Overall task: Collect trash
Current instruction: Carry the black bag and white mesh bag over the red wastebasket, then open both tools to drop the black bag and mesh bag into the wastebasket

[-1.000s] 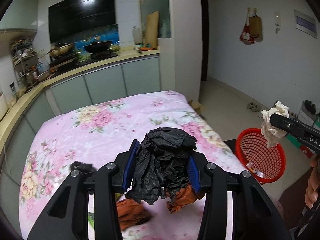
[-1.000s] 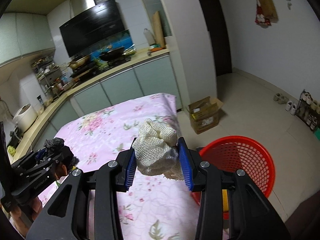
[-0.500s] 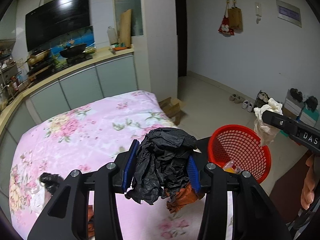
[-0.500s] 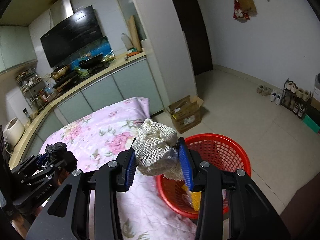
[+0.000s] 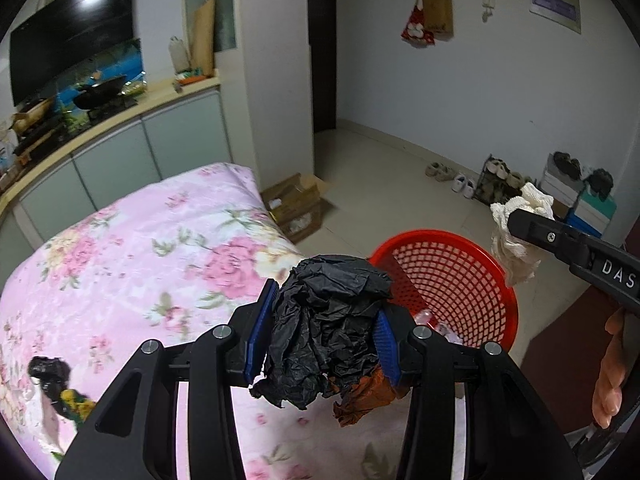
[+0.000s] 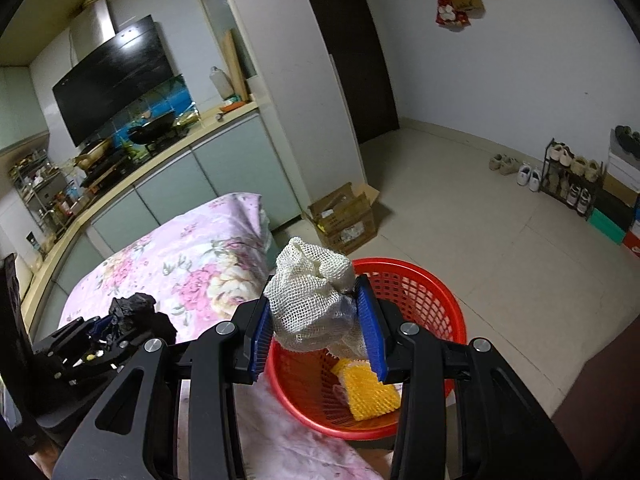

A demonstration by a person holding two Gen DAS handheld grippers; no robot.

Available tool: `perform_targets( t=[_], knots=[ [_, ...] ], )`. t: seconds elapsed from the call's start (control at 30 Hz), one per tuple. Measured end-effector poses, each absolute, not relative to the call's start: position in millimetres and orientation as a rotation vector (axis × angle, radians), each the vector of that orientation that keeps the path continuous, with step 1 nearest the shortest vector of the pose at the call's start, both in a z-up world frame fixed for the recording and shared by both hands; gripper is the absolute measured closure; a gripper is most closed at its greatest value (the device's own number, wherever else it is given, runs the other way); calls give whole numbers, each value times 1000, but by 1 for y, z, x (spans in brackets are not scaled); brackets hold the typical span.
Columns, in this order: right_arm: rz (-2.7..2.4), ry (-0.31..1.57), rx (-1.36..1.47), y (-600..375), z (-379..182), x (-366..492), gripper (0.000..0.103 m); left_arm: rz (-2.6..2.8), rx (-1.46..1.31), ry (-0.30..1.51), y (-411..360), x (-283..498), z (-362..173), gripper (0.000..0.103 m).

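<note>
L gripper [image 5: 324, 344]: blue pads clamped on black wad [image 5: 328, 332] w/ an orange scrap [image 5: 364, 396] hanging under it; held over the table edge, just left of the basket.
R gripper [image 6: 316, 320]: jaws closed tight on white mesh wad [image 6: 310, 300]; wad sits above the near-left rim of the basket.
Basket [image 6: 436, 304]: red, mesh-walled, on the floor right beside the table; yellow mesh piece [image 6: 370, 394] + some clear bits inside.
Table [image 5: 132, 264]: pink floral cloth; one more black scrap [image 5: 50, 372] lying near its left edge, well apart from both grippers.
Hand [image 5: 610, 376]: fingers show at right edge under the R gripper body.
Bkgd: open carton [image 6: 346, 218] on floor past the basket; shoe rack [image 6: 570, 178] by far wall.
</note>
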State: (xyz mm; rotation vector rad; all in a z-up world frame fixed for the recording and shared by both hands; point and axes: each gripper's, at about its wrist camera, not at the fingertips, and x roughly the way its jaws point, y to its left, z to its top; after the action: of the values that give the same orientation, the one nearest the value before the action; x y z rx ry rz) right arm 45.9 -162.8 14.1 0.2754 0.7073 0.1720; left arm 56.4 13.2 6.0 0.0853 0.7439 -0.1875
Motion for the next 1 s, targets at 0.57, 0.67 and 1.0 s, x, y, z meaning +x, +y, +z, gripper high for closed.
perform_targets(
  t=[0.57, 0.67, 1.0],
  knots=[
    [106, 795, 300, -180, -20, 72, 65, -282, 141, 850, -34, 89, -39, 60],
    [98, 812, 305, -184, -26, 77, 65, -295, 137, 871, -40, 94, -47, 60],
    [74, 876, 340, -195, -47, 94, 65, -339, 138, 910, -52, 103, -59, 60]
  ],
)
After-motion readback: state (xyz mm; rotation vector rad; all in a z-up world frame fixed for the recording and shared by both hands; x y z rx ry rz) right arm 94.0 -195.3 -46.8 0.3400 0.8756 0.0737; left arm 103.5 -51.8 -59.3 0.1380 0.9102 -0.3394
